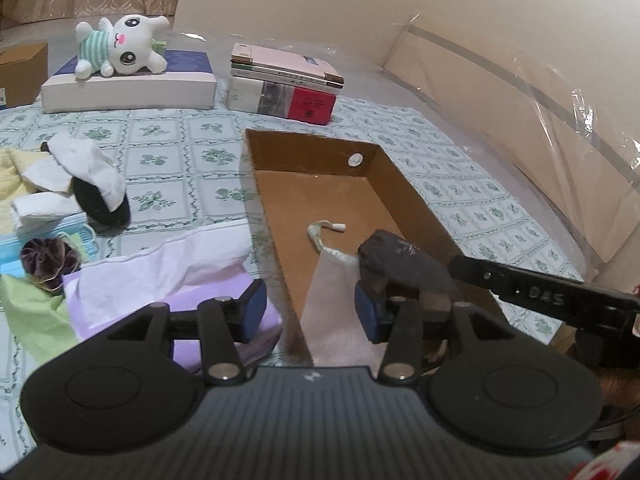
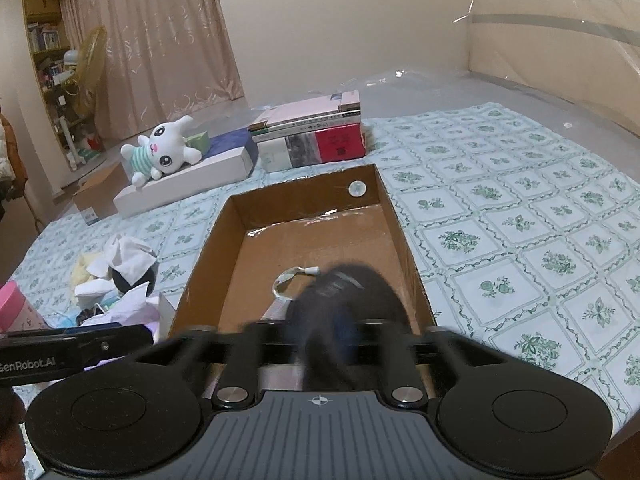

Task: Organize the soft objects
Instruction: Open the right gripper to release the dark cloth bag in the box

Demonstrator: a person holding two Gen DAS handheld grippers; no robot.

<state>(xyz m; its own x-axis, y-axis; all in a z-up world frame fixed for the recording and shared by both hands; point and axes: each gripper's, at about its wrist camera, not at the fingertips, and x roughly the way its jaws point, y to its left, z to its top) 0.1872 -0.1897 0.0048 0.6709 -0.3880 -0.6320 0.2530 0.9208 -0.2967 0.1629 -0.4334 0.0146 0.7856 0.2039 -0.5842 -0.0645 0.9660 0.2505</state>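
1. Holding a dark soft object, the right tongs hang over the near end of the open cardboard box on the bed; the bundle sits at about 4 o'clock in the left view and hides the tips, so the grip itself is blurred.
2. The left tongs stand wide and empty, one pad over the purple tissue pack, the other over the box.
3. Risk, as I judge it: the bundle hangs near the box's right wall, so a release there could drape it over the rim or let it roll out.
4. It could also land on the white drawstring pouch already in the box and bury its cord.
5. More soft things wait at 9 o'clock: a black-and-white pile, a dark scrunchie, a plush rabbit at 11.
6. Hard to make out: what the dark bundle is, and what lies under the pile.
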